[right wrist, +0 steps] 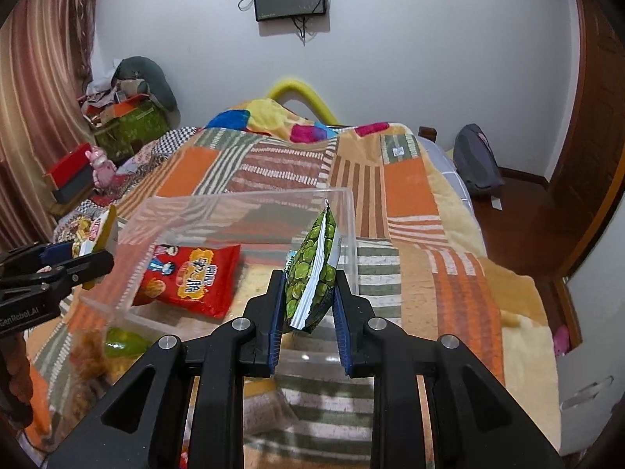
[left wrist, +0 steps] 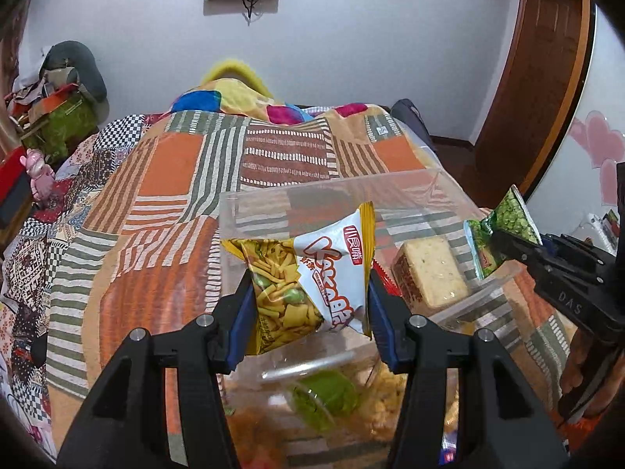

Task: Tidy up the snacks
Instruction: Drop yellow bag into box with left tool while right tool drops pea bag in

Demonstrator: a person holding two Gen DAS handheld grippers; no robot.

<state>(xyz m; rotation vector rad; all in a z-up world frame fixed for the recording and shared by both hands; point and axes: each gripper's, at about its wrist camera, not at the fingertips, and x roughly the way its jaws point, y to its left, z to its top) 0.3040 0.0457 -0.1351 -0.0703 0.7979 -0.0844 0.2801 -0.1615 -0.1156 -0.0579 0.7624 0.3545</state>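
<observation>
I have the yellow-and-white snack bag (left wrist: 312,273) pinched across its width in the left gripper (left wrist: 308,308), raised over the clear bin (right wrist: 343,211), presumably for dropping in. The right gripper (right wrist: 308,308) is clamped on the green pea packet (right wrist: 312,269), edge-up near the bin's right wall. The red packet (right wrist: 187,277) and cracker pack (left wrist: 429,273) occupy the floor; the far end looks free.

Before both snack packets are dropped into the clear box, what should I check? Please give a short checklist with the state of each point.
1. Left gripper shut on the yellow-and-white snack packet: ok.
2. Right gripper shut on the green pea packet: ok.
3. Clear plastic box open on top: ok.
4. Free floor space beside the red packet inside: ok.
5. Both packets fully over the box: cannot tell.
</observation>
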